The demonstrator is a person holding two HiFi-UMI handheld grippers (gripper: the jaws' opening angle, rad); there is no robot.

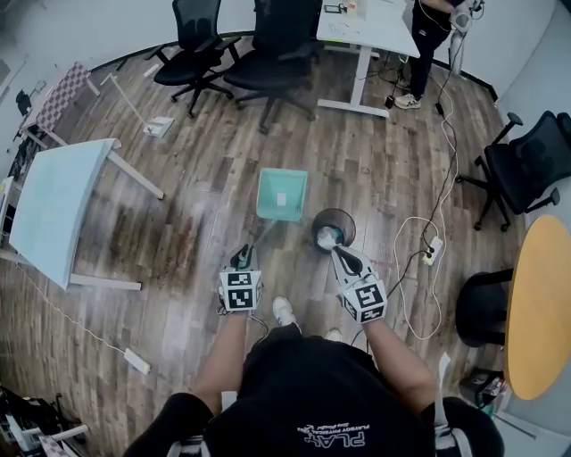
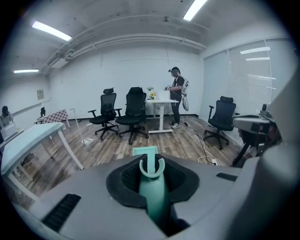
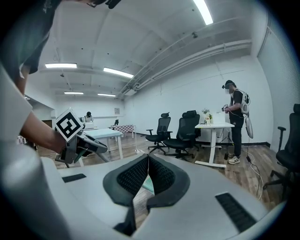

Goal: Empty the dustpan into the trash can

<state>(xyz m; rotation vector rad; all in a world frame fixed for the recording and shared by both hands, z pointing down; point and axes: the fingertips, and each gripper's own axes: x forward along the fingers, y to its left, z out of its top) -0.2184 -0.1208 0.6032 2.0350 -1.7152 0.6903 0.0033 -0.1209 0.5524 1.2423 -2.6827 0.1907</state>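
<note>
While beside trash can (image 1: 319, 220), dustpan (image 1: 268, 191) with scrap (image 1: 282, 198)

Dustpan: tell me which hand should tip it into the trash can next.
Left. The left gripper has its fingers clamped on the dustpan handle, beside the trash can. The right gripper is shut and empty.

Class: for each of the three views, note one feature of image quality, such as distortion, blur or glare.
Head view: floor planks bow toward the edges; pale glare lies left of the dustpan. Left gripper view: fisheye, black corners, ceiling strip lights blown out. Right gripper view: same fisheye; ceiling strip light glares white.
</note>
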